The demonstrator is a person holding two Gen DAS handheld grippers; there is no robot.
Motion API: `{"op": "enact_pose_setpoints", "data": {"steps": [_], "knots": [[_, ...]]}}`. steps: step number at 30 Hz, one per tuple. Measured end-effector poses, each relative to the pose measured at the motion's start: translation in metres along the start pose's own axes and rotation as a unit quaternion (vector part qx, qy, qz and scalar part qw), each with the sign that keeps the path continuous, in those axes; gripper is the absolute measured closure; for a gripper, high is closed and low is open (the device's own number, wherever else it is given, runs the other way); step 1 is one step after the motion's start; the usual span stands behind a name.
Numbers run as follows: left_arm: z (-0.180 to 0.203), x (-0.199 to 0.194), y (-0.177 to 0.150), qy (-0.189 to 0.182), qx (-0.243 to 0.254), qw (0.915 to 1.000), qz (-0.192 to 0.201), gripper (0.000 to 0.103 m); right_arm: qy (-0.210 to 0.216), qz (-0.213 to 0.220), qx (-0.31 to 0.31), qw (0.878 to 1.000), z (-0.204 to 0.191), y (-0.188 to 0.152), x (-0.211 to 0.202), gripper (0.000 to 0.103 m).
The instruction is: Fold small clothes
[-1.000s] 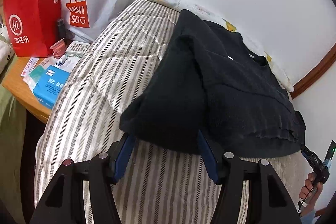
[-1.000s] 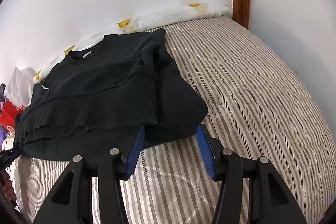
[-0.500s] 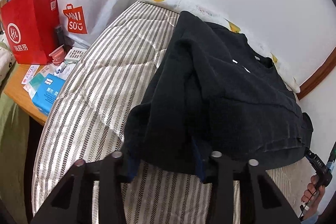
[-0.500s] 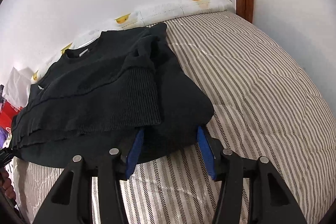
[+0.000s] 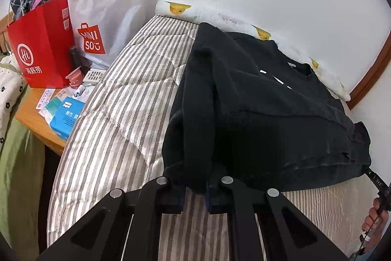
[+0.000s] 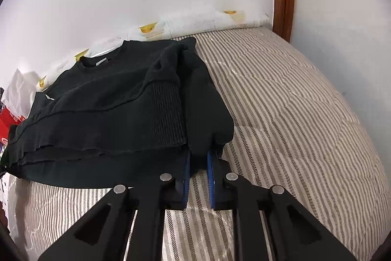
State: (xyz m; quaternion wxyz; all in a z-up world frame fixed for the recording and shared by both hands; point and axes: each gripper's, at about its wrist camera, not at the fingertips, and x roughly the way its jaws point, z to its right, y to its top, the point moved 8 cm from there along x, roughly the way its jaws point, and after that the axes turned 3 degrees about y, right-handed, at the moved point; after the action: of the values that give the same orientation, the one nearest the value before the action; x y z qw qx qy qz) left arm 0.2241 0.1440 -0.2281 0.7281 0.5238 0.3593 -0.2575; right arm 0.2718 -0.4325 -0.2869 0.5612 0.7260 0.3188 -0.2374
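a black sweater [image 5: 264, 114] lies on the striped mattress [image 5: 117, 129], its collar toward the white wall and its hem toward the cameras, with both sleeves folded in over the body. the left gripper [image 5: 194, 190] has just been closing and now pinches the near left corner of the hem, the dark cloth bunched between its pads and lifted a little off the bedding. the right gripper [image 6: 198, 163] has likewise just been closing, and its blue pads [image 6: 210, 170] clamp the opposite near corner of the sweater [image 6: 117, 114], just beside the ribbed cuff [image 6: 166, 114] of the folded sleeve. the mattress [image 6: 293, 114] spreads bare to the right of the garment. at the far left of the left wrist view, a red paper bag [image 5: 41, 45] and a white shopping bag [image 5: 107, 23] stand on a wooden side table [image 5: 29, 114], with a blue box [image 5: 67, 119] near its edge. a hand [image 5: 374, 219] grips a black handle at the lower right.
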Motion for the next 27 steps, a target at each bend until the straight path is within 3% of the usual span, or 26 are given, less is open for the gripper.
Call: {"op": "enact_pose_setpoints", "data": {"steps": [27], "knots": [[0.018,-0.078,-0.095,-0.011,0.019,0.9998,-0.002,0.092,-0.005,0.007,-0.001,1.0,0.028,-0.061,-0.095,0.091]]}}
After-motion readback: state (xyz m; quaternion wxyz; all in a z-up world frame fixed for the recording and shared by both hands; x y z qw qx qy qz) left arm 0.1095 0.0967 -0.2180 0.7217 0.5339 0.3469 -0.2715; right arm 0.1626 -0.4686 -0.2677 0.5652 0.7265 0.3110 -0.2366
